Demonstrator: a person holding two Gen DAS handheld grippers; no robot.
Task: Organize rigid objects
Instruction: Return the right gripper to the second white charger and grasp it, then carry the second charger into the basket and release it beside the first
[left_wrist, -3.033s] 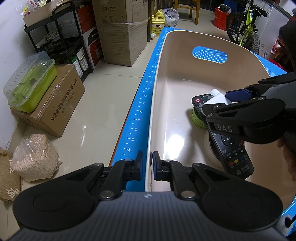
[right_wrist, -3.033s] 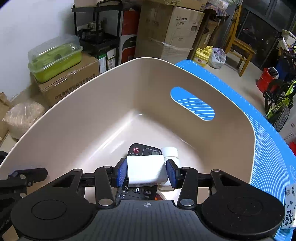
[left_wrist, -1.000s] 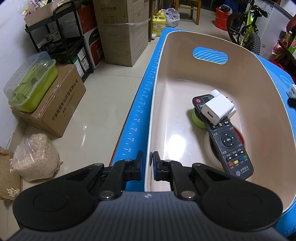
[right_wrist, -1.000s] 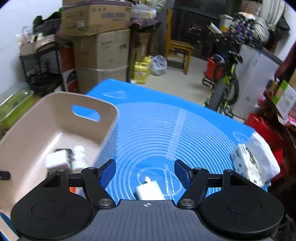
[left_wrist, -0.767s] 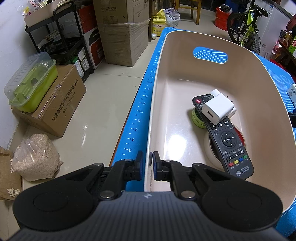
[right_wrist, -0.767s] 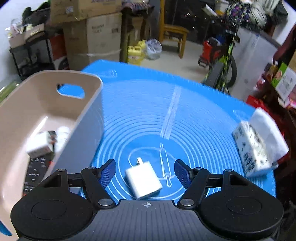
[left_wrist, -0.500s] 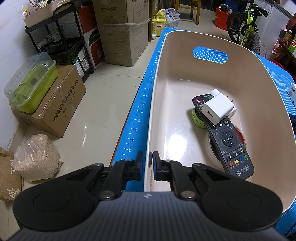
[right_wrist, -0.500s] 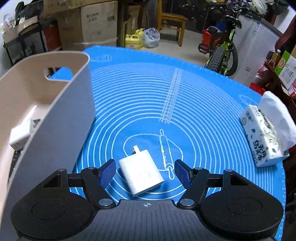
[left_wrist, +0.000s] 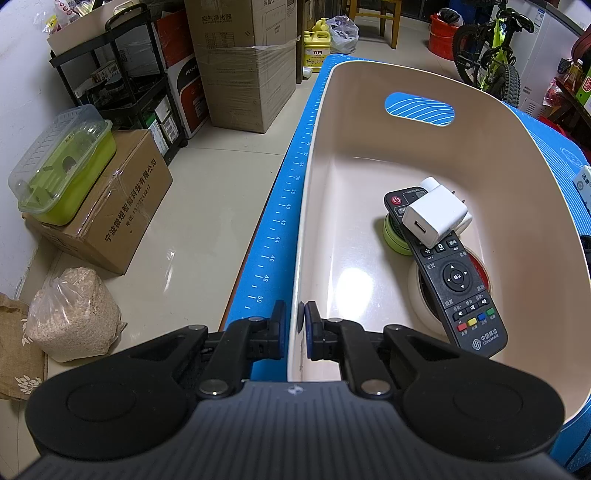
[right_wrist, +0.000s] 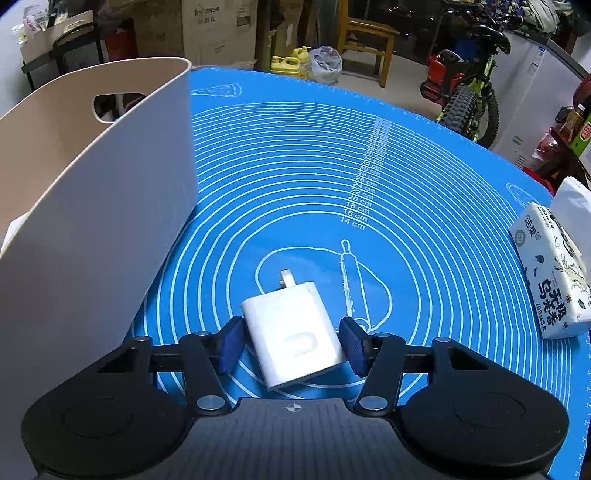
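Observation:
My left gripper (left_wrist: 294, 325) is shut on the near rim of a beige bin (left_wrist: 535, 206). Inside the bin lie a black remote (left_wrist: 452, 275), a small white charger (left_wrist: 434, 216) on top of it, a green round tin (left_wrist: 393, 236) and a tape roll (left_wrist: 419, 284). My right gripper (right_wrist: 290, 345) is open, its fingers on either side of a larger white charger (right_wrist: 295, 339) that lies flat on the blue mat (right_wrist: 332, 177), prongs pointing away. The pads stand a little apart from the charger's sides. The bin's outer wall (right_wrist: 103, 221) is to its left.
A tissue pack (right_wrist: 554, 280) lies at the mat's right edge. Beyond the table's left edge are floor, cardboard boxes (left_wrist: 110, 206), a green lidded container (left_wrist: 62, 162), a sack of grain (left_wrist: 74, 314) and a black shelf. A bicycle (right_wrist: 465, 85) and a chair stand beyond the table.
My right gripper released the small charger in the bin, swung right over the mat and came down around the larger white charger. The left gripper has not moved.

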